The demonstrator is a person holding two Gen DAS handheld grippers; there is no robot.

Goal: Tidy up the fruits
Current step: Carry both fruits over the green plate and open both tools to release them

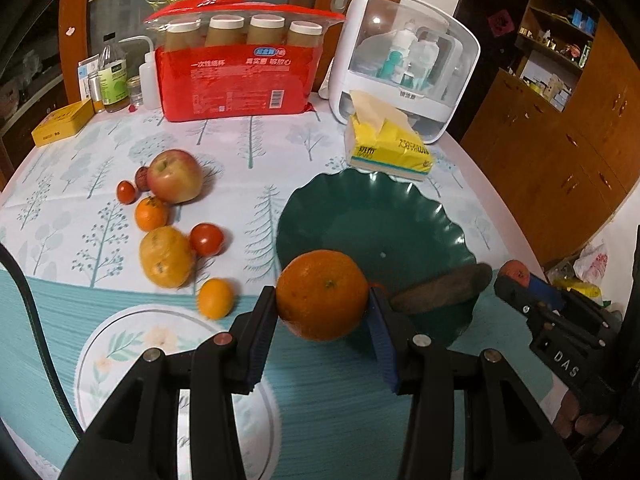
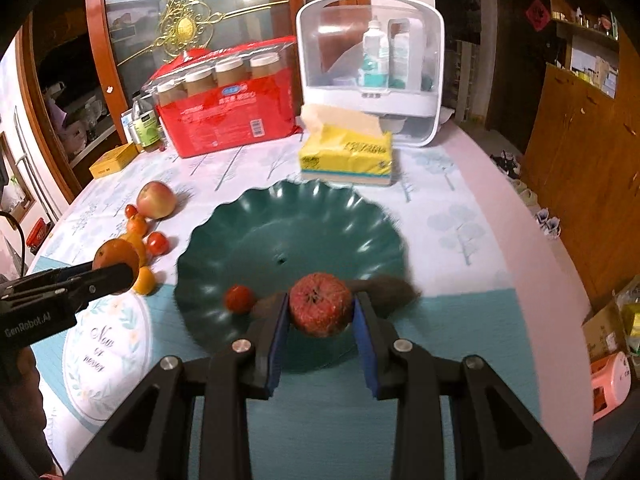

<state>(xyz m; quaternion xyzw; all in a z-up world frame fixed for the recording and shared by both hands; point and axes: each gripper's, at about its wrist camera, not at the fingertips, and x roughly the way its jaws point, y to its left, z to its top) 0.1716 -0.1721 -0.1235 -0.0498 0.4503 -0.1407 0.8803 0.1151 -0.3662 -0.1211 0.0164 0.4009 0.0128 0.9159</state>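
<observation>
My left gripper is shut on a large orange, held above the near rim of the dark green scalloped bowl. My right gripper is shut on a red rough-skinned fruit over the bowl's near edge. A brown sweet potato and a small tomato lie in the bowl. On the cloth to the left lie an apple, a yellow pear, a tomato, small oranges and a cherry tomato.
Behind the bowl sit a yellow tissue pack, a red pack of paper cups and a white storage box. Bottles and a yellow box stand at the back left. The table edge curves away on the right.
</observation>
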